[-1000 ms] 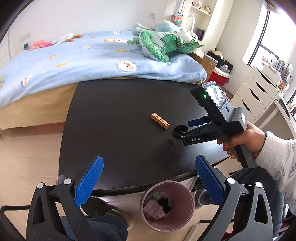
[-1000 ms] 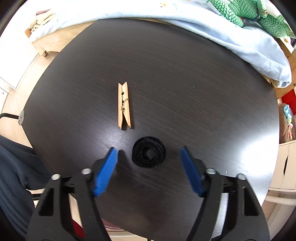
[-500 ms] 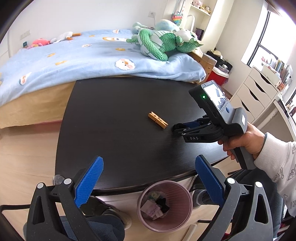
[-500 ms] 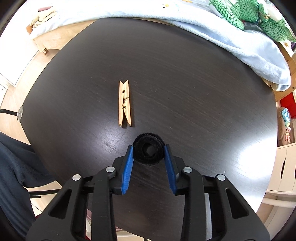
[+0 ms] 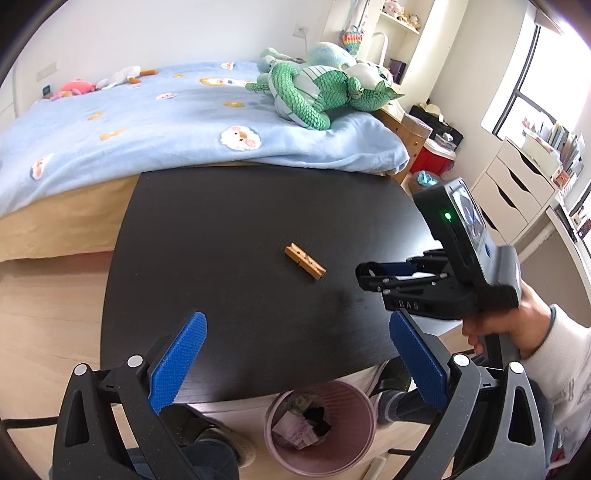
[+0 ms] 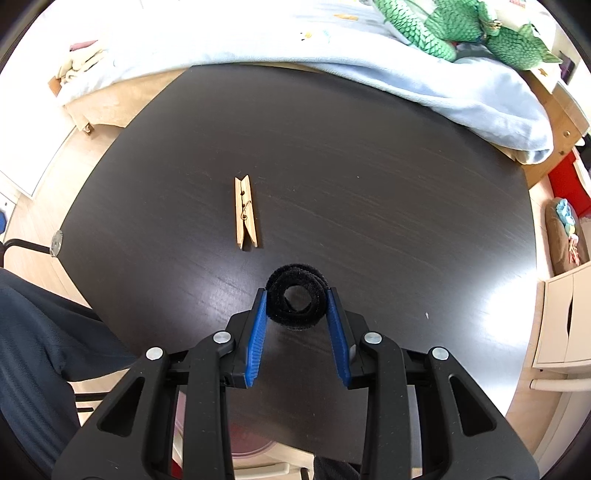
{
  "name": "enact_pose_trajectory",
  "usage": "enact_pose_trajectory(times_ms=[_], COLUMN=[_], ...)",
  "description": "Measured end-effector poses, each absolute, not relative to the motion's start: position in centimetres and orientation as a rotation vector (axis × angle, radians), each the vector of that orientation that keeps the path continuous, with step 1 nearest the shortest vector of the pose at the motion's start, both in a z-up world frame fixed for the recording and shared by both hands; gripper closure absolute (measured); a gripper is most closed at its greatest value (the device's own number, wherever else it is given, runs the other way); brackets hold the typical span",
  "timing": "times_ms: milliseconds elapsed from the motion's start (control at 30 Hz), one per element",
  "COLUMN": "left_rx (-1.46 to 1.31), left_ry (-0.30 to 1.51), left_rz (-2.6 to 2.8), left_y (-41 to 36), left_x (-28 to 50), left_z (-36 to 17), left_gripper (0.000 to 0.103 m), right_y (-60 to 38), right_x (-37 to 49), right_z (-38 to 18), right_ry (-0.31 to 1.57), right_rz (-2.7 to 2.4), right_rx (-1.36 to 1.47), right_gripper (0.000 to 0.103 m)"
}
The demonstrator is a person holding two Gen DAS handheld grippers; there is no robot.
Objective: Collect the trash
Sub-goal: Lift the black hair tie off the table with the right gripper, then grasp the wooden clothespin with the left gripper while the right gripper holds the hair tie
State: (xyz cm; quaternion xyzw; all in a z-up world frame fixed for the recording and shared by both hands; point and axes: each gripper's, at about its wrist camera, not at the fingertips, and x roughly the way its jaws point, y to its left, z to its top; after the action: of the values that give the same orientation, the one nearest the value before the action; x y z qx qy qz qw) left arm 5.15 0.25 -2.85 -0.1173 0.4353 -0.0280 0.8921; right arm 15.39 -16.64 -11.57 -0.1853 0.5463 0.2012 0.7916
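The right gripper (image 6: 296, 306) is clamped on a black rolled strip of fuzzy hook-and-loop tape (image 6: 296, 301), a coil with an open centre. Its two blue ribbed pads (image 6: 258, 332) press the roll from either side, near their tips, and the roll sits between them with its hollow facing the camera. Whether the coil rests on the dark brown wooden table (image 6: 369, 184) under it or hangs just clear cannot be told from this view.

Ahead of those fingertips and slightly to their left lies a light wooden clothespin with a wire spring (image 6: 245, 212), flat on the tabletop, lengthwise along the line the gripper points, near the roll but apart from it. Beyond the far table edge a pale blue blanket (image 6: 461, 85) drapes over a bed, with a green scaly plush toy (image 6: 461, 29) on it to the far right.

The left gripper (image 5: 295, 362) stands wide, its blue pads (image 5: 177, 362) well apart with nothing between them. It hangs over the near table edge. Below and between its fingers — off the table, on the floor — stands a pink round plastic waste bin (image 5: 354, 458) with crumpled paper and dark scraps inside. Ahead and to the right of this gripper, the other tool shows from the side, a hand (image 5: 517, 321) in a white patterned sleeve wrapped around its handle, a green light glowing on its body. The clothespin lies ahead, between the two tools.
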Motion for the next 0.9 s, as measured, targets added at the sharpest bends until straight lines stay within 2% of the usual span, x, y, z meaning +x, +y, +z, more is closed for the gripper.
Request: enact_pose_trajectory(times_ms=[567,900], left_rx=[-0.326,-0.467], left_ry=[1.024,1.175], left_rz=[0.009,0.149], left_y=[-1.3,-0.9], left_x=[13.3,19.0], left_z=[-4.1,-8.2], left_gripper=[0.008,0.008], right_y=[-20.6,-21.6], right_x=[14.4,14.0], right_z=[-9.1,-8.6], right_ry=[1.136,1.134], right_rz=[0.387,0.378], right_rx=[-0.319,-0.301], right_gripper=[0.071,0.071])
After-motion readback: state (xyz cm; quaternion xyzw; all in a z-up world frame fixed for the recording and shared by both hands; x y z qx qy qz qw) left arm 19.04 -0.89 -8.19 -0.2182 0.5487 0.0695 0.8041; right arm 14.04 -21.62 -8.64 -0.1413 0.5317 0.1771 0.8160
